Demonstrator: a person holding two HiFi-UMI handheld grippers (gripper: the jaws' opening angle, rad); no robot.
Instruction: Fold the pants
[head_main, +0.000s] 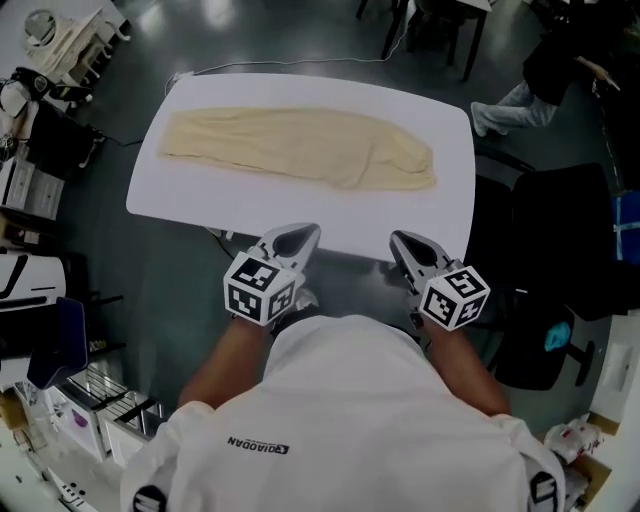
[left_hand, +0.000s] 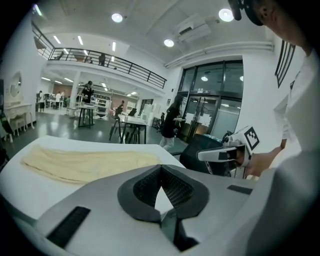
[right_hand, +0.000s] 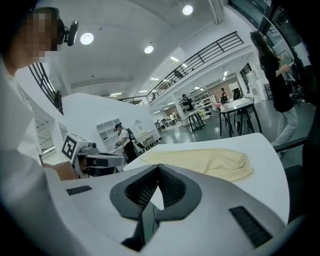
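- Pale yellow cloth pants (head_main: 300, 147) lie flat and lengthwise across the far half of the white rounded worktop (head_main: 450, 215). The gathered waist end is to my right and the leg end tapers to my left.
- Only one leg outline shows, so I judge the legs are already stacked one on the other. A crosswise fold looks like what is left.
- The cloth is spread mostly smooth, which leaves both ends free to pick up from either side.
- My left tool (head_main: 300, 233) and right tool (head_main: 403, 240) sit at the near edge of the worktop, close in to my body. Both point toward the pants and are well apart from them.
- Left tool: jaws meet at the tips with nothing between them. Only bare worktop shows through the gap behind the tips.
- Right tool: the same, fully closed, empty and touching no cloth.
- Judgement: both tools must open before either end can be taken.
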